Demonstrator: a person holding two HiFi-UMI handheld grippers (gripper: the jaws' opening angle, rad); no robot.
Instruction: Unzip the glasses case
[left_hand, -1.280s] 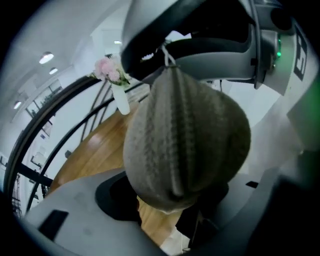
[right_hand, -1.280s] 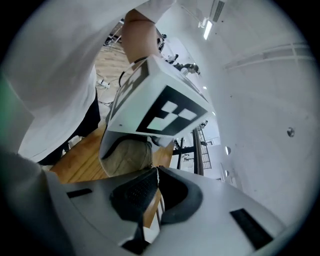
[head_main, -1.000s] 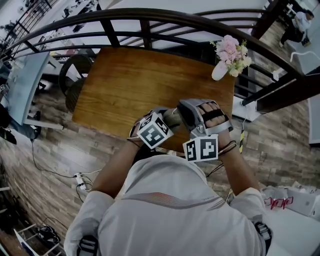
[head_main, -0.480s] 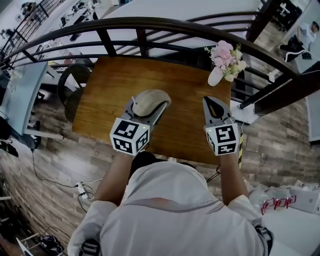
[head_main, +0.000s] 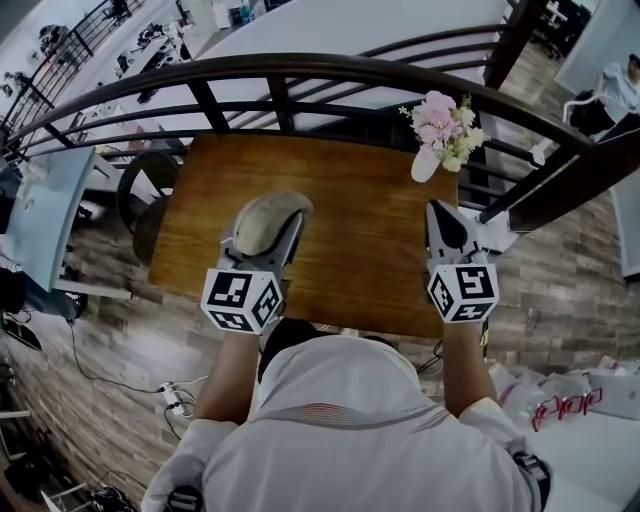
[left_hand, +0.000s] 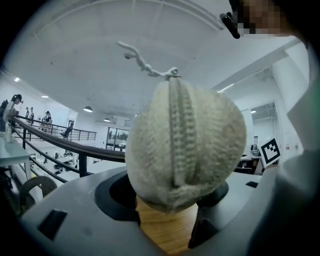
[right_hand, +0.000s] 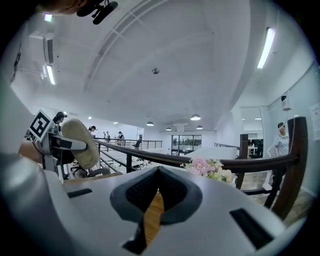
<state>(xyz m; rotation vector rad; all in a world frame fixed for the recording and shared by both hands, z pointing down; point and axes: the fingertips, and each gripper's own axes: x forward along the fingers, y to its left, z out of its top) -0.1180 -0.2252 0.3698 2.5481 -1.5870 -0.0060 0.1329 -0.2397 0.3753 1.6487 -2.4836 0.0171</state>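
Note:
A beige fabric glasses case (head_main: 262, 222) is held above the wooden table (head_main: 350, 200), and my left gripper (head_main: 264, 236) is shut on it. In the left gripper view the case (left_hand: 210, 140) fills the middle. Its zip (left_hand: 177, 130) runs down the end that faces the camera, and the pull cord (left_hand: 145, 65) sticks out at the top. My right gripper (head_main: 441, 212) is level over the table's right side, shut with nothing between its jaws. From the right gripper (right_hand: 156, 192) view the case (right_hand: 82, 140) shows far off at the left.
A white vase of pink flowers (head_main: 442, 125) stands at the table's far right corner. A dark curved railing (head_main: 330, 68) runs just beyond the table. A round chair (head_main: 145, 185) sits at the table's left.
Both grippers have moved from close together near the body out over the table and apart. The left one has carried the case up and forward. The right one has rolled and let go of the case.

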